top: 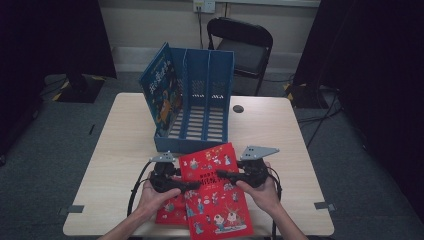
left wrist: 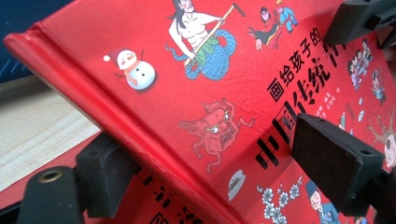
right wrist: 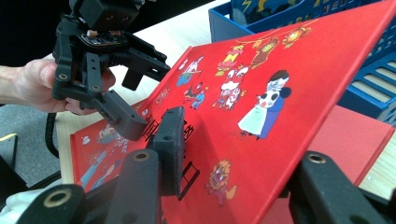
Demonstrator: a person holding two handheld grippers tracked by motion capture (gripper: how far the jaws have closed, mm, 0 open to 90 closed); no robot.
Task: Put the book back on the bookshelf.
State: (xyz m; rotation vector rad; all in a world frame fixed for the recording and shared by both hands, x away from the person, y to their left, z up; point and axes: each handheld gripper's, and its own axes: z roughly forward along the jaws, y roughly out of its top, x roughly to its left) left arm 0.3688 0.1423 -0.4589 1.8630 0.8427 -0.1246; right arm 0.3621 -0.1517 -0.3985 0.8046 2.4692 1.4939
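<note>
Both grippers' fingers (left wrist: 327, 158) were clamped on the red book (top: 215, 190), held tilted. An uneven pull could slip its glossy cover free onto the surface (top: 120, 150).

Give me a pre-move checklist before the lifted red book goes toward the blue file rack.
1. Left gripper clamped over the spine edge of the top red book: ok.
2. Right gripper pads pressing the opposite edge: cannot tell.
3. Top book raised off the second red book: ok.
4. Middle and right slots of the blue file rack free: ok.
5. Left slot free: not ok, a blue book stands there.
</note>
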